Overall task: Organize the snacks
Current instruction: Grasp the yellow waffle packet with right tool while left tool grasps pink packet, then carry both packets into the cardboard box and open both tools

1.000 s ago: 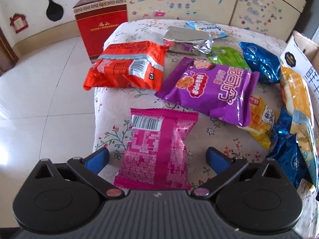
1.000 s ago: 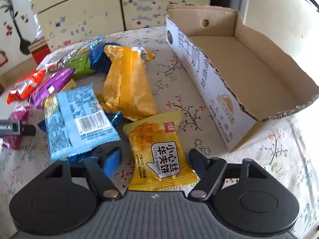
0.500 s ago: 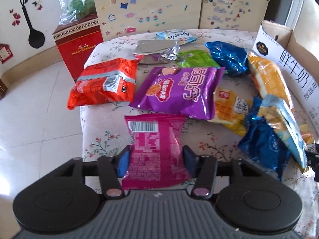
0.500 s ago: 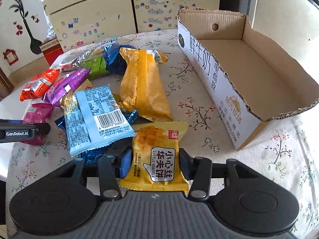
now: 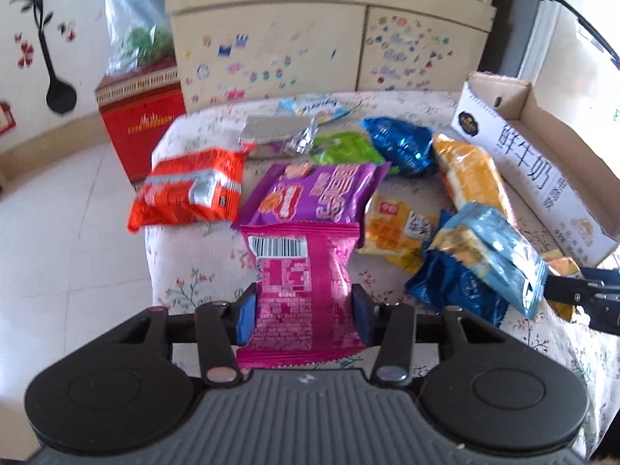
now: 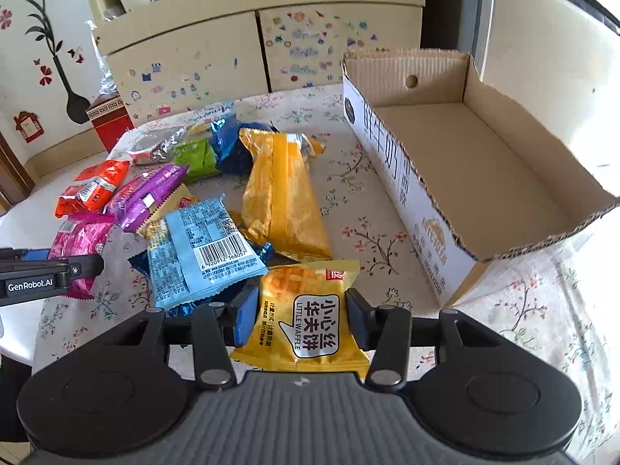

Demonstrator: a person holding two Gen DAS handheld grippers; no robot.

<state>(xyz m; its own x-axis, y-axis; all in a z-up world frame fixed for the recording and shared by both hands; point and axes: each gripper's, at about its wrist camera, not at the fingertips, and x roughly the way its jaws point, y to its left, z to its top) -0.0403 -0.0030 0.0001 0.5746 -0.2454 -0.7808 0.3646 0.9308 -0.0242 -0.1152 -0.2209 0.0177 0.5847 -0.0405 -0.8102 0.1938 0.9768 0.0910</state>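
At the tabletop's (image 5: 170, 267) left edge, the left tool (image 5: 304, 316) pinches the pink packet (image 5: 302, 275). Rightward, the right tool (image 6: 298, 319) clamps the waffle packet (image 6: 306, 310), bare cloth separating it from the open cardboard box (image 6: 484, 162).

A family home, this: sticker-covered cupboard doors (image 6: 255, 58) across the top of the frame, flower decals on the wall (image 6: 42, 50) upper left, floral cloth over the desk (image 6: 348, 147), tiled floor (image 5: 66, 232) lower left.
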